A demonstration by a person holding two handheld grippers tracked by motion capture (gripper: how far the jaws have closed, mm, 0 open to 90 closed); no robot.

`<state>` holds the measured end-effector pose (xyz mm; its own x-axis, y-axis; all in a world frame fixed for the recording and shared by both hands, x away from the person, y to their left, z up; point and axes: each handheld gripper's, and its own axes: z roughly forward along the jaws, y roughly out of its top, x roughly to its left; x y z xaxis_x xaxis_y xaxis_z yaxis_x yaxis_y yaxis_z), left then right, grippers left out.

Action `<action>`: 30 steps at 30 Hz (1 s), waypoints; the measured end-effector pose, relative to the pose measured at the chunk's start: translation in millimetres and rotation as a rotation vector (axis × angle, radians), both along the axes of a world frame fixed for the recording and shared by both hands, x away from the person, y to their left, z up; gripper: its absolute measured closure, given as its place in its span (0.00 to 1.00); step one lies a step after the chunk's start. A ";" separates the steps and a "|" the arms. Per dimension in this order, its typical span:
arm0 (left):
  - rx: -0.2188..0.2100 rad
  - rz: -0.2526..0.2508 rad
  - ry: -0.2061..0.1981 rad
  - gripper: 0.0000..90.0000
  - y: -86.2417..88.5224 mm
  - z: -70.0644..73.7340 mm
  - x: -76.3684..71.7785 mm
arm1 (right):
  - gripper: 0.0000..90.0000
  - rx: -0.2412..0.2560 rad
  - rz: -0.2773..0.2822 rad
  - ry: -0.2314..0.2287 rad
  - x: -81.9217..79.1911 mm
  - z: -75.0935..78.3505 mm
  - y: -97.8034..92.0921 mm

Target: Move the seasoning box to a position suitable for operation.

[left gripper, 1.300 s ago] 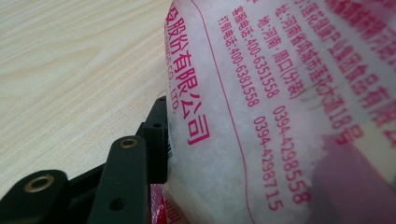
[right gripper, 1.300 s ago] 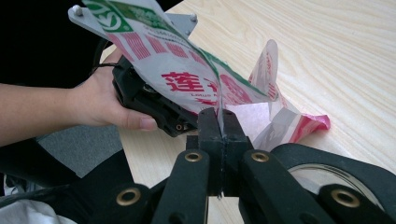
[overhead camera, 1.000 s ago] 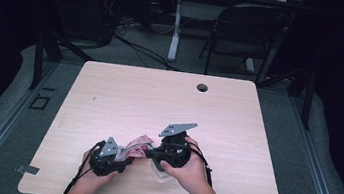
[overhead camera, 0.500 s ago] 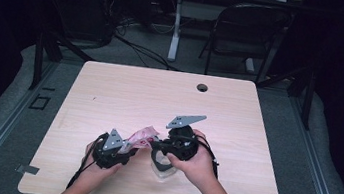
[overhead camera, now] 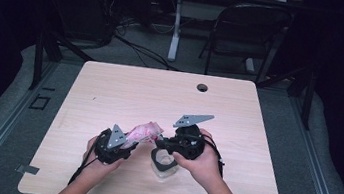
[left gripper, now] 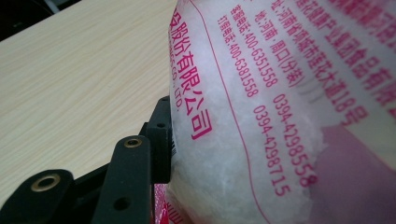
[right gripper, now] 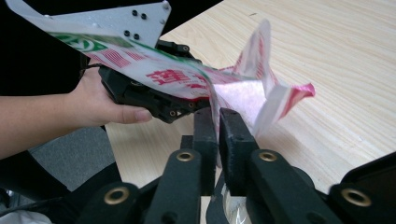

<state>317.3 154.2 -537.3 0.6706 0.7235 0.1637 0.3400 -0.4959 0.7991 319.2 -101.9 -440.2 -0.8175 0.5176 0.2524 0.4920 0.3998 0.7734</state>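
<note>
Scene: pale wood worktop (overhead camera: 125, 91), grommet hole (overhead camera: 202, 87) at 12 o'clock, work gathered near the 6 o'clock edge.
Left gripper (overhead camera: 126, 144): closed on the white-and-pink printed pouch (overhead camera: 144, 130); in the left gripper view, one black jaw pad pressed flat against the pouch wall (left gripper: 261, 93), white granular fill visible through the film.
Right gripper (overhead camera: 160, 142): jaws drawn almost together, pinching a thin flap of the pouch (right gripper: 219, 84) between the pads, as seen in the right gripper view.
Position of pouch: held clear of the worktop between the two grippers, tilted, its far corner pointing toward 1 o'clock.
Container: clear round tub (overhead camera: 165, 162) with a dark rim, resting on the worktop just below the right gripper, at 5 o'clock from the pouch.
Change over the last second: pouch raised and swung from lying low between the hands to a steeper tilt; right hand (overhead camera: 202, 156) rotated, grey plate (overhead camera: 193, 120) lifted higher; left hand (overhead camera: 96, 160) shifted slightly toward 7 o'clock.
Meaning for the work: two-point grip established, film under tension at the pinched flap; judged as the start of tearing or spreading the pouch mouth, ahead of pouring into the tub.
Not resolved: whether the seal was already parted; pouch mouth turned away in all views.
</note>
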 end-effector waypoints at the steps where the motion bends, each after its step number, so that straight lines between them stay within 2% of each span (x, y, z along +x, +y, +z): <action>1: 0.002 0.004 -0.010 0.64 0.4 0.5 -0.7 | 0.93 0.008 -0.003 0.002 -0.6 -0.6 -0.7; 5: 0.025 0.003 -0.029 0.64 0.8 1.5 -3.4 | 0.90 0.020 -0.010 0.003 -2.5 -2.5 -4.3; 11: 0.028 0.003 -0.018 0.64 3.0 -0.8 -5.1 | 0.82 0.022 -0.015 -0.009 -7.6 -1.9 -10.3; 15: 0.006 0.010 -0.001 0.64 6.5 -2.3 -3.8 | 0.80 0.016 -0.019 -0.017 -10.3 1.4 -14.1; 19: 0.018 0.019 0.012 0.64 7.5 -4.1 -1.9 | 0.77 0.013 -0.027 -0.028 -11.2 4.5 -17.8; 24: 0.026 0.023 0.019 0.64 7.6 -4.7 -0.2 | 0.71 0.008 -0.029 -0.057 -11.7 9.3 -20.0; 30: 0.036 0.024 0.030 0.64 8.1 -4.4 1.2 | 0.68 -0.011 -0.015 -0.106 -13.3 18.1 -18.0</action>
<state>318.5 162.3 -541.7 0.6579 0.7337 0.1696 0.3760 -0.5152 0.7702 305.9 -119.9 -422.1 -0.8313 0.5325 0.1593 0.4136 0.4014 0.8172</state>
